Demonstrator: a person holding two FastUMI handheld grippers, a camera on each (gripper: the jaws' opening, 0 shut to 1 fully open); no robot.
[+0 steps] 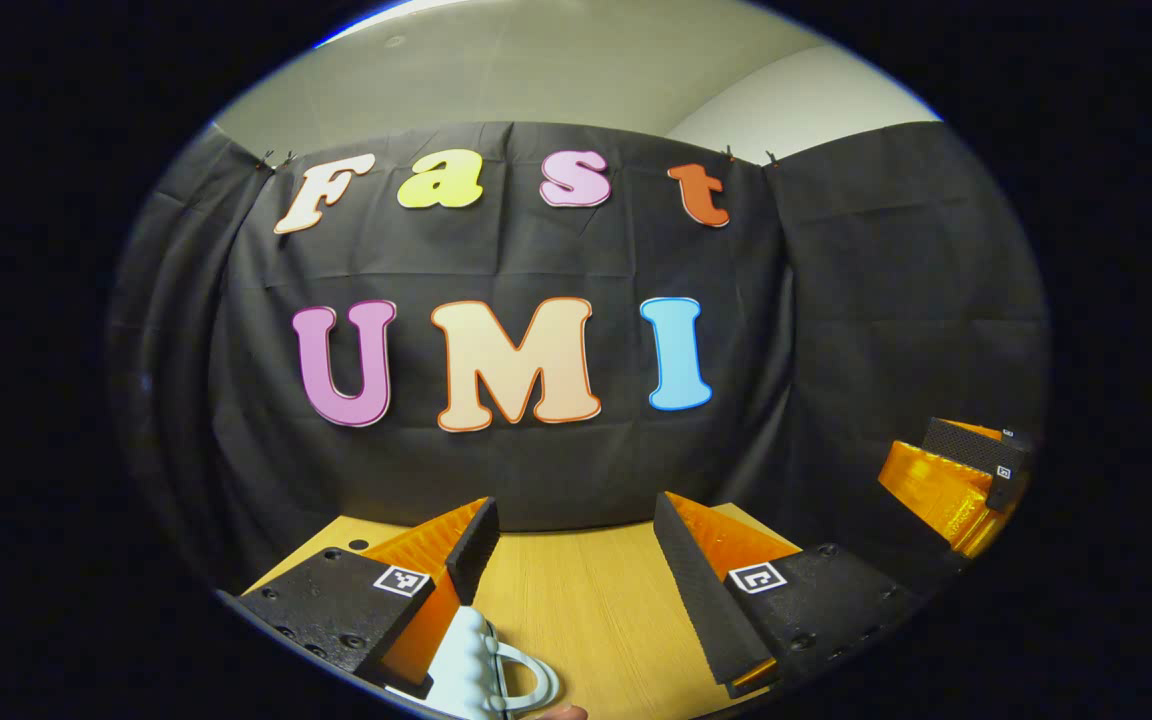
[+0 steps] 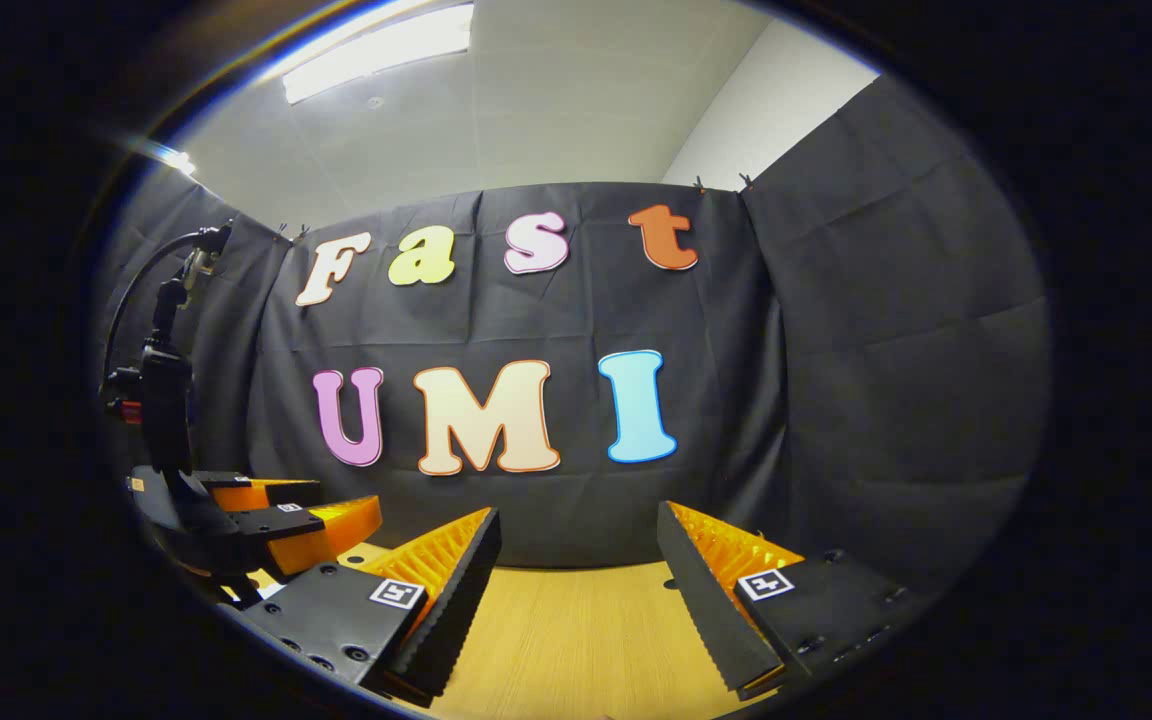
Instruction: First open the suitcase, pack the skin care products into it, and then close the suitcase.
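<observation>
- Wooden table — bare between both pairs of fingers; a pale, ridged suitcase handle shows at its near edge, by the left gripper.
- Left gripper and right gripper: fingers spread apart, holding nothing.
- Progress, as judged: suitcase not yet opened; packing and closing remain.
- Count: two grippers, one handle; skin care products cannot be counted.
</observation>
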